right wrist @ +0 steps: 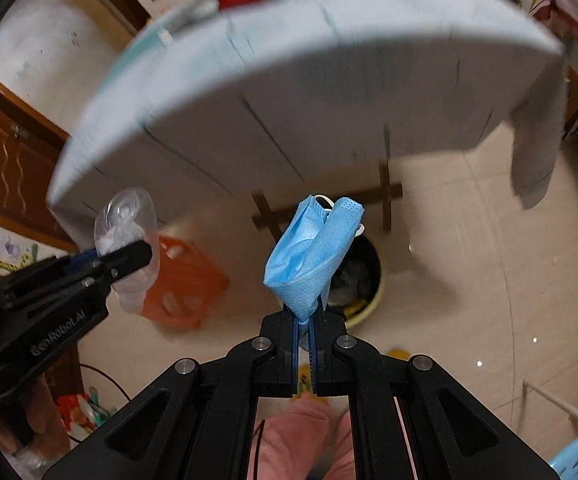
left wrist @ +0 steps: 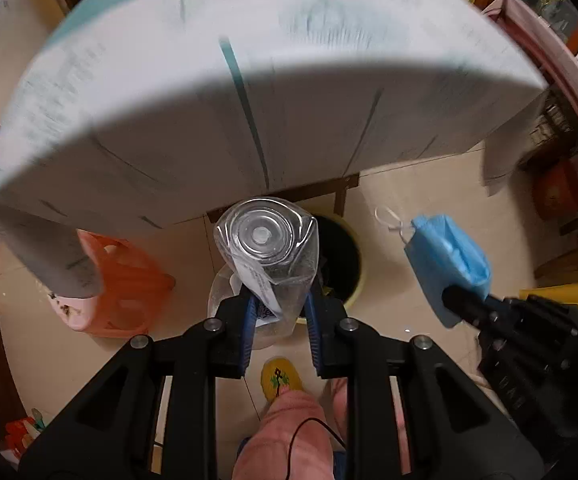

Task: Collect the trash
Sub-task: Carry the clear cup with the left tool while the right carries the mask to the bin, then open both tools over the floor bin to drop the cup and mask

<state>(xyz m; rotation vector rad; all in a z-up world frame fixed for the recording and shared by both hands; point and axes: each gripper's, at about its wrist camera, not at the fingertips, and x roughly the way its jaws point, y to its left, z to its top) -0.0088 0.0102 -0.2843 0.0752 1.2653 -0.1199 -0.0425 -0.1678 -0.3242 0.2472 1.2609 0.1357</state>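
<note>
My left gripper (left wrist: 279, 304) is shut on a crushed clear plastic bottle (left wrist: 267, 248), its base facing the camera. The bottle hangs above a round yellow-rimmed trash bin (left wrist: 351, 264) with a dark inside, standing on the tiled floor. My right gripper (right wrist: 304, 320) is shut on a crumpled blue face mask (right wrist: 309, 256) with white ear loops, held over the same bin (right wrist: 363, 280). In the left wrist view the mask (left wrist: 447, 256) and the right gripper (left wrist: 455, 300) show at the right. In the right wrist view the bottle (right wrist: 129, 236) and the left gripper (right wrist: 129, 258) show at the left.
A round table under a pale blue cloth (left wrist: 249, 92) overhangs the bin, with wooden legs (left wrist: 341, 192) behind it. An orange plastic stool (left wrist: 129, 284) stands left of the bin. A person's pink trouser leg (left wrist: 285, 432) and yellow slipper (left wrist: 281, 378) are below the grippers. Wooden furniture lines the walls.
</note>
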